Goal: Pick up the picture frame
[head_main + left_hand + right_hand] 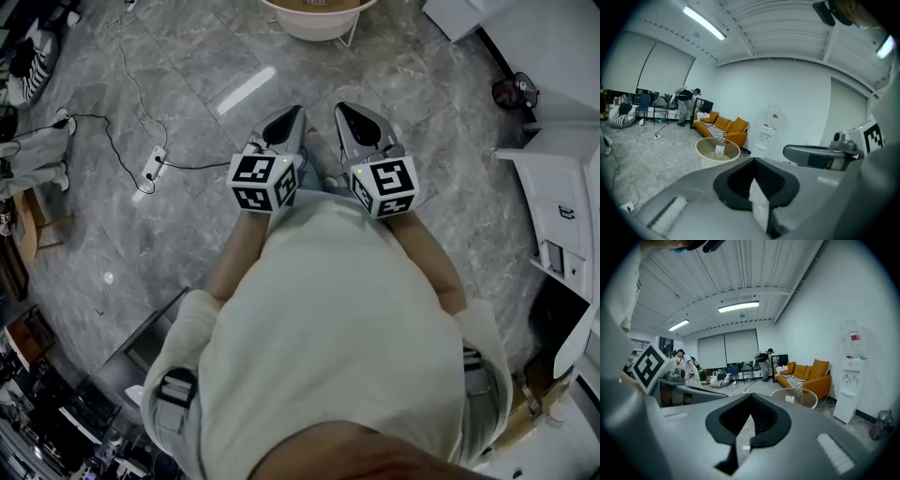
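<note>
No picture frame shows plainly. A small upright white item [719,151] stands on a round beige table [707,143]; it is too small to identify. In the head view I hold both grippers side by side in front of my chest, over grey marble floor. My left gripper [295,114] and right gripper [343,109] point toward the round table [314,26]. In the left gripper view the jaws [753,161] are shut with nothing between them. The right gripper view shows its jaws [750,397] shut and empty too, with the table [806,397] ahead to the right.
An orange sofa [726,126] and a water dispenser [848,385] stand by the white wall. A power strip [154,162] with black cable lies on the floor at left. White furniture [562,202] fills the right side. People stand far back near chairs [761,364].
</note>
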`<state>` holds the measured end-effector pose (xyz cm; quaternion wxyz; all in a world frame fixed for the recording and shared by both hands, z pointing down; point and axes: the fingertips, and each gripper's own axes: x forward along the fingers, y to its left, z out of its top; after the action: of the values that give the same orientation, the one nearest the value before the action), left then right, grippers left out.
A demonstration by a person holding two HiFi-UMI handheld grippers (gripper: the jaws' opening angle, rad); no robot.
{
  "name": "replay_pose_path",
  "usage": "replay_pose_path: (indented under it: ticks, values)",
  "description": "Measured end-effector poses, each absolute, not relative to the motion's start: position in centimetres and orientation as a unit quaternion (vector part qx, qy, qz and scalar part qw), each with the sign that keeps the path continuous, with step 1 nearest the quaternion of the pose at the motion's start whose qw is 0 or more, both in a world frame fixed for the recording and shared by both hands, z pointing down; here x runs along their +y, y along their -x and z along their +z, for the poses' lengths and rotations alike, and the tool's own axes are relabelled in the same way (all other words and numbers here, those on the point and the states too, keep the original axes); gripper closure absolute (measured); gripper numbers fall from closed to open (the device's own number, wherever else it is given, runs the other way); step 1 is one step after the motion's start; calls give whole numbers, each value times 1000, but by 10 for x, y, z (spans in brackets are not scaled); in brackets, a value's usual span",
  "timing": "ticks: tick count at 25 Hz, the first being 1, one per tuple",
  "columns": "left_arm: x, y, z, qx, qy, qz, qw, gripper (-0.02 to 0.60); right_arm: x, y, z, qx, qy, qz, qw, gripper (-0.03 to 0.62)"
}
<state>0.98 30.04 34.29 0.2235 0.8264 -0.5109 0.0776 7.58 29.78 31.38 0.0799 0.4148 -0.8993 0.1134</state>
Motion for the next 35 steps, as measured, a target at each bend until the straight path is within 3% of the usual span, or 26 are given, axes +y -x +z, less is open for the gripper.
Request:
replay_pose_path:
  ticks: [13,35]
  values:
    - [283,-7,356,-510,-822,91,237,581,273,-84,324,-888,-433,143,64,595]
    - [102,25,347,-475,-842,105,231,581,100,-45,316,-879,-447,144,84,595]
